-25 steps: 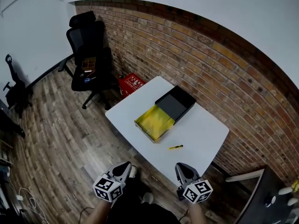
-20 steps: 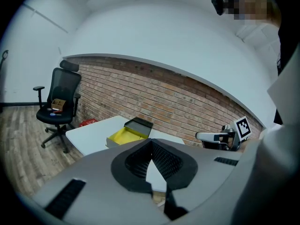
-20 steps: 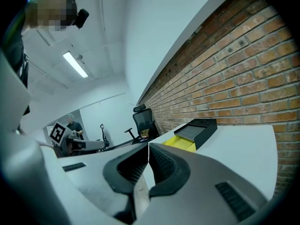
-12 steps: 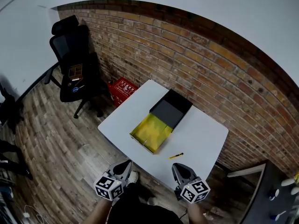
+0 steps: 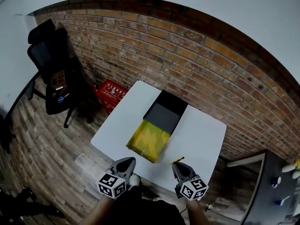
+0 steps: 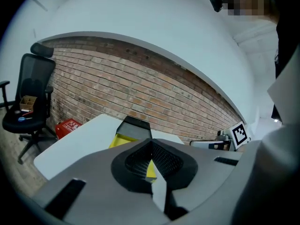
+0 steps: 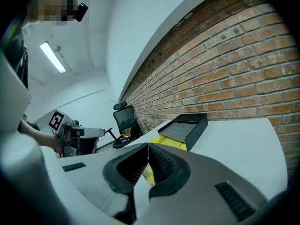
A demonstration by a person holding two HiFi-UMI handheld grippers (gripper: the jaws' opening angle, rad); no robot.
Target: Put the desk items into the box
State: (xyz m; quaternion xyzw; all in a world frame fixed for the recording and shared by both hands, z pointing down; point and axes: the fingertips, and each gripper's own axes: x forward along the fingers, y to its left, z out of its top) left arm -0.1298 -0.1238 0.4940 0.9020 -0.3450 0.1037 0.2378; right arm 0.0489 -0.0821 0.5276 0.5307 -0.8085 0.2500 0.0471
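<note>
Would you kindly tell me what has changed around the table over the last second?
The left claw and right claw have moved forward to the near edge of the table; the right one's tip now sits close to the yellow pen. Nothing was grasped or released: both claws stay shut and empty. The black box and the pen lie where they were.

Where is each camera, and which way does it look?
Head view: on the person's head, looking down at the table and box; left gripper and right gripper show.
Left gripper view: rides the left gripper, facing along its shut jaws toward the box.
Right gripper view: rides the right gripper, facing along its shut jaws toward the box.
All three see the box.
</note>
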